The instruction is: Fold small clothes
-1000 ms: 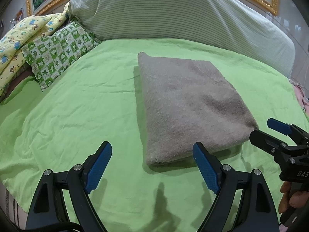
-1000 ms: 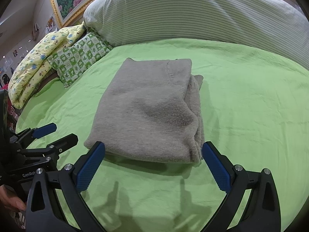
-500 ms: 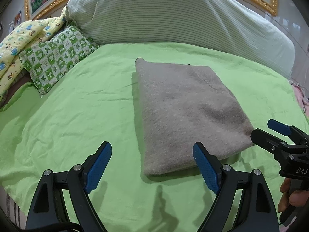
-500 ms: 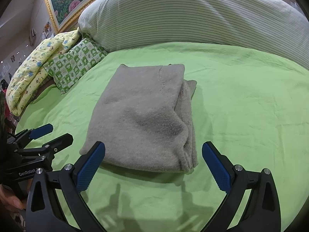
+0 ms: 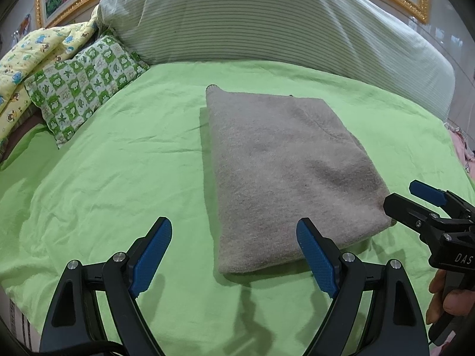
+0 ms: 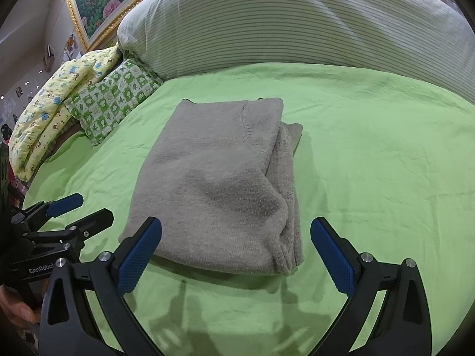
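A grey knitted garment (image 5: 285, 172) lies folded into a flat rectangle on the green bedsheet (image 5: 124, 178); it also shows in the right wrist view (image 6: 219, 184), with stacked layers along its right edge. My left gripper (image 5: 234, 255) is open and empty, just short of the garment's near edge. My right gripper (image 6: 236, 255) is open and empty, also just short of the near edge. The right gripper shows at the right of the left wrist view (image 5: 421, 204), beside the garment's near right corner. The left gripper shows at the left of the right wrist view (image 6: 71, 213).
A large striped pillow (image 5: 267, 20) lies along the far side of the bed. A green checked pillow (image 5: 83, 83) and a yellow patterned quilt (image 5: 26, 59) lie at the far left. A gold picture frame (image 6: 77, 14) hangs behind. Pink cloth (image 5: 463, 145) shows at the right edge.
Both grippers have drawn back a little from the garment, which now sits farther away in both views. Both stay open. The garment has not moved.
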A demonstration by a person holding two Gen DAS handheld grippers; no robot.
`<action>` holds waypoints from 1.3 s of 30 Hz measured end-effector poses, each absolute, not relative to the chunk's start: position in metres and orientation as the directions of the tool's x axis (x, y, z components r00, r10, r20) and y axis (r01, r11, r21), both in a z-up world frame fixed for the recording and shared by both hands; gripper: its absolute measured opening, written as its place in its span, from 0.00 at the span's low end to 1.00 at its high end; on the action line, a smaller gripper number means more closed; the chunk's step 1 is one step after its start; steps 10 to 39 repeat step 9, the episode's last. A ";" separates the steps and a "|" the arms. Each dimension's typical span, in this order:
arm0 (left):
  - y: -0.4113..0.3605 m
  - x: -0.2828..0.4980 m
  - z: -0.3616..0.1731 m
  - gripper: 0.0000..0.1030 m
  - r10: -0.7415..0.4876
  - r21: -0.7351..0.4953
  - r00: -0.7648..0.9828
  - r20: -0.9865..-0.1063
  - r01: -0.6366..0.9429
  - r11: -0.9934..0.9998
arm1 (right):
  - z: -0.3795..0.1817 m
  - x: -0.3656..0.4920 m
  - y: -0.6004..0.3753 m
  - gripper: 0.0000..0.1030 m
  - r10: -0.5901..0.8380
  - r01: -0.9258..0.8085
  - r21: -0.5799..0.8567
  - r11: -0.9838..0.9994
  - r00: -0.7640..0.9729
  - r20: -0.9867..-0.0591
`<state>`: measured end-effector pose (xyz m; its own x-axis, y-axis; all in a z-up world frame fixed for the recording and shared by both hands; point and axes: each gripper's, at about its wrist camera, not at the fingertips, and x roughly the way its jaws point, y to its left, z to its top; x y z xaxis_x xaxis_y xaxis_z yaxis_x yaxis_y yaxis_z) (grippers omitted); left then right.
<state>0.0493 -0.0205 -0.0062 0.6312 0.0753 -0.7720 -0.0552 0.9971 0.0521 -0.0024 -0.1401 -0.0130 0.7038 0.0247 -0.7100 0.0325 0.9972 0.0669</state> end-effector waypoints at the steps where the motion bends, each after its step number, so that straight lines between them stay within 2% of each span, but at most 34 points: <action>1: -0.020 0.050 -0.006 0.84 0.076 0.052 0.630 -0.773 -0.056 0.997 | -0.013 -0.003 -0.140 0.97 0.025 0.031 0.066 0.997 0.705 -0.709; 39: -0.018 0.054 -0.008 0.84 0.054 0.029 0.617 -0.785 -0.050 0.998 | -0.014 0.001 -0.139 0.97 0.035 0.025 0.074 0.997 0.702 -0.711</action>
